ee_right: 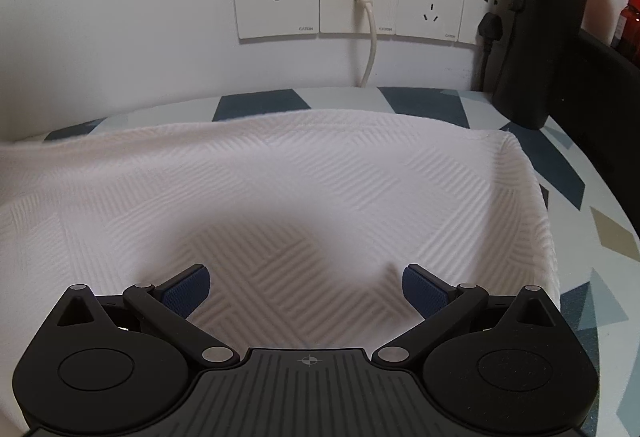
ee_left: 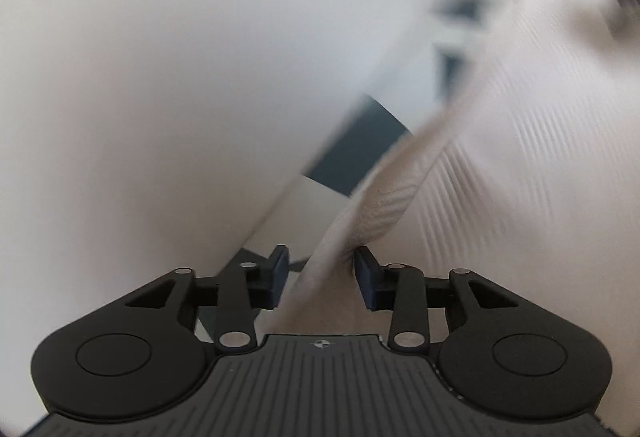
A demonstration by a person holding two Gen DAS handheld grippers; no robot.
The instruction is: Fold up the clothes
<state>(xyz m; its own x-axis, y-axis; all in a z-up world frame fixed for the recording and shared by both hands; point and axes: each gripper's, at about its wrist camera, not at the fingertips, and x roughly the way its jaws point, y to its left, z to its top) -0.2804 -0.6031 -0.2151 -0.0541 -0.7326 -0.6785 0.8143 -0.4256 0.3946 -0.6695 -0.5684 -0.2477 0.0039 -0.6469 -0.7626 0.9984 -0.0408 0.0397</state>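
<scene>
Garment (ee_right: 280, 177) under spread right tool (ee_right: 306, 289), hem in left tool (ee_left: 322, 273)

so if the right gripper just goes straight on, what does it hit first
Most likely the white textured cloth, which fills the space ahead of the open right gripper. Depth is unclear.

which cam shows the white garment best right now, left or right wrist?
Right wrist. The white garment lies spread over the patterned table, sharp enough to read its woven texture and its far and right edges. The left wrist view is motion-blurred: only a bunched fold running between the left gripper fingers, plus smeared fabric.
</scene>
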